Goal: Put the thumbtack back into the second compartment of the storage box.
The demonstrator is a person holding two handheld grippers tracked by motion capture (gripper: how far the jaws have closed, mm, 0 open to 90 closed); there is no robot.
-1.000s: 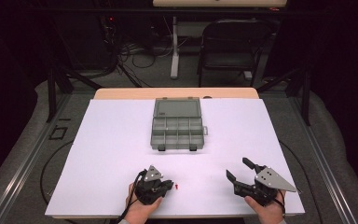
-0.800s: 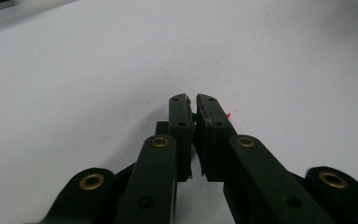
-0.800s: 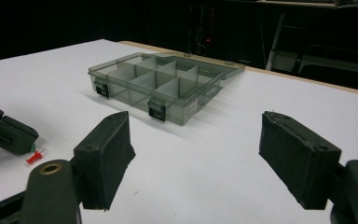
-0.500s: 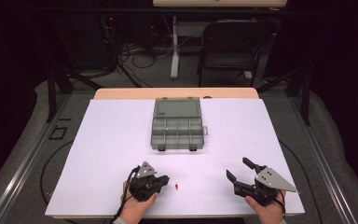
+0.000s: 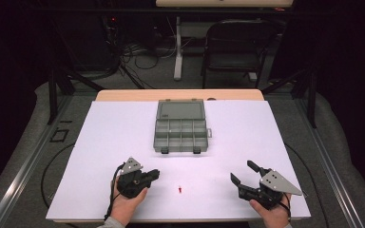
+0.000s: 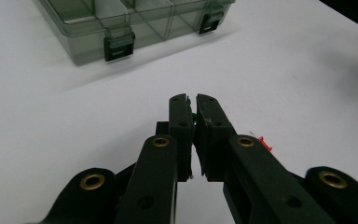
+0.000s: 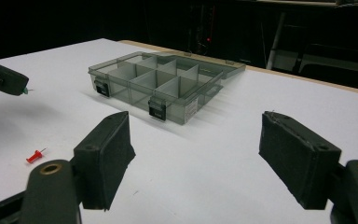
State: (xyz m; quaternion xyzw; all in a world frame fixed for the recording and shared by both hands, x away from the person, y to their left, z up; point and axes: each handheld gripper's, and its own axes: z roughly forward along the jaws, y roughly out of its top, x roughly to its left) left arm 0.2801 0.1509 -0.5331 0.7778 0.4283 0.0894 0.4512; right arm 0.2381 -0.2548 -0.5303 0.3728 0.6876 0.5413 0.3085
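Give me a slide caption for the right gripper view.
Open right claw faces a compartment box; red pushpin lies left, left claw holds a green pin.

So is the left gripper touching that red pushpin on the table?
Apart. The high view shows the left gripper raised left of the red pushpin, with white table between them.

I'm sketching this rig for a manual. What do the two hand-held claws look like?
Both are black. The left claw and right claw each carry a grey three-cornered plate on top. The jaws are flat, blocky pads on arms with brass-ringed holes. A black cable trails from the left one. No sleeves are visible.
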